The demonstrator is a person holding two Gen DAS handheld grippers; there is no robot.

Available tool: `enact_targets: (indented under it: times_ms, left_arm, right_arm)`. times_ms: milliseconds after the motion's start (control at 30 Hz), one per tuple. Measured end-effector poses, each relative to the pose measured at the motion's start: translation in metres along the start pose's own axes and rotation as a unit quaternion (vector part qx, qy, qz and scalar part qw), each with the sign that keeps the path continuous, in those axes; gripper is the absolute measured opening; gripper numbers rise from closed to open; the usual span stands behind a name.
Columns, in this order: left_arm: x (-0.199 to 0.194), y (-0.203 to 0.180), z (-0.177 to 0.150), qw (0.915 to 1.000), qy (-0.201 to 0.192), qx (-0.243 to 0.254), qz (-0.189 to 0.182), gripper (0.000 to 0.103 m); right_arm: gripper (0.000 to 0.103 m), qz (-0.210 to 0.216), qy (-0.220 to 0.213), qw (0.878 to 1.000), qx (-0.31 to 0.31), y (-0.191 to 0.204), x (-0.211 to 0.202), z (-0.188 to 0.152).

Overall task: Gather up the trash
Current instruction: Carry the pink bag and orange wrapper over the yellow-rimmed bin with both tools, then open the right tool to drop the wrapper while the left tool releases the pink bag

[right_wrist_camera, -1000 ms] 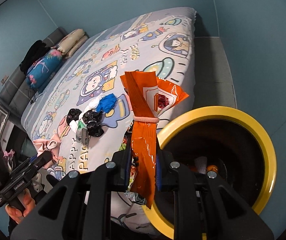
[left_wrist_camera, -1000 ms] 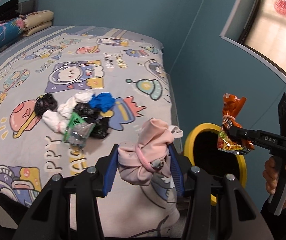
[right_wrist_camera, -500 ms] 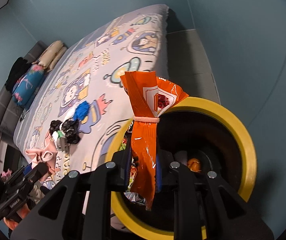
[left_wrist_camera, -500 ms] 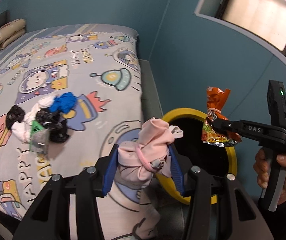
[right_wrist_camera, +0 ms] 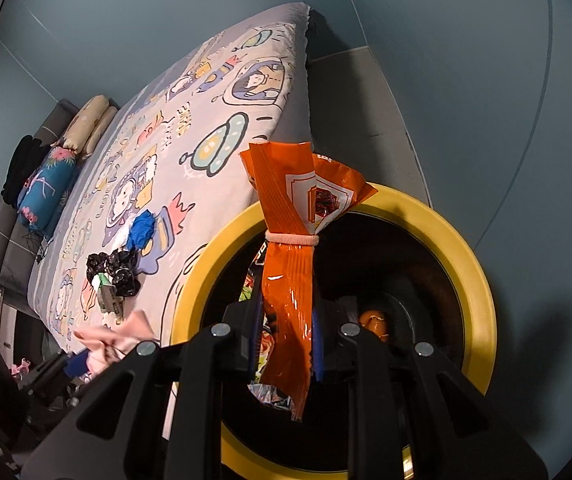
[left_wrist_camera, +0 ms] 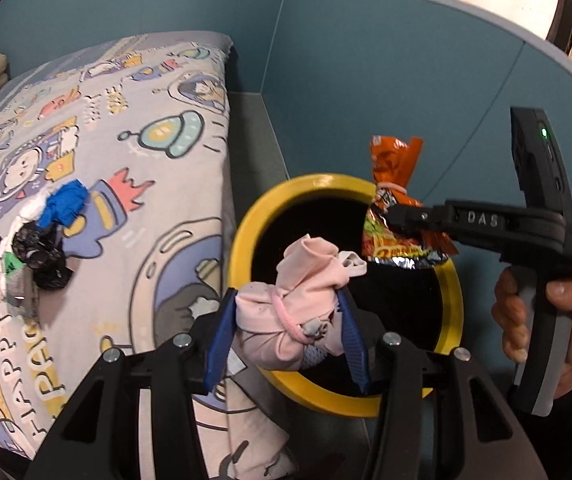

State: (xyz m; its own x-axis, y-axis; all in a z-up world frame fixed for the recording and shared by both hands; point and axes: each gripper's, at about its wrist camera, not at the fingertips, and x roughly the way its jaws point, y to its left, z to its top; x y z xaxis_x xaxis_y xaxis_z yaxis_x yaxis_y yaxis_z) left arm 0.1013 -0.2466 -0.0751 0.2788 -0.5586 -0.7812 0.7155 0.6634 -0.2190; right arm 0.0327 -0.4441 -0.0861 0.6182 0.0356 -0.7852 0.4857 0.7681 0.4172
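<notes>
The yellow-rimmed bin (right_wrist_camera: 474, 280) mouth gapes open, hemmed between the bed (left_wrist_camera: 133, 92) and the wall (left_wrist_camera: 366, 80).

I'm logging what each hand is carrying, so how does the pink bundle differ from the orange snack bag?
The pink bundle is soft, matte cloth, while the orange snack bag is shiny, crinkly foil. The left gripper holds the bundle near the yellow bin's rim; the right gripper holds the bag over the bin's opening. The bundle is lumpy; the bag is long and upright. Both are cinched with a pink band.
</notes>
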Motion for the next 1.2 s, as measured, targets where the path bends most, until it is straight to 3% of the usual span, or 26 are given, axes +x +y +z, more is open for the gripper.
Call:
enact_targets:
  times_ms: [533,800,967,1200]
  left_arm:
    - [0.014,-0.012,-0.009,0.9997,0.013,0.017,-0.006,0.051]
    - [0.011,-0.015,-0.009,0.9997,0.006,0.023,-0.011,0.062]
    - [0.001,-0.017,-0.009,0.9995,-0.011,0.027,-0.013,0.075]
    - [-0.008,-0.007,-0.007,0.9996,-0.021,0.017,-0.006,0.081]
  right_arm:
    - [0.02,0.013,0.006,1.0,0.016,-0.009,0.003,0.002]
    - [0.033,0.015,0.001,1.0,0.026,-0.012,0.001,0.003]
    - [0.038,0.016,-0.007,0.999,0.034,-0.015,-0.004,0.006]
    - [0.043,0.024,-0.027,0.999,0.035,-0.015,-0.014,0.01]
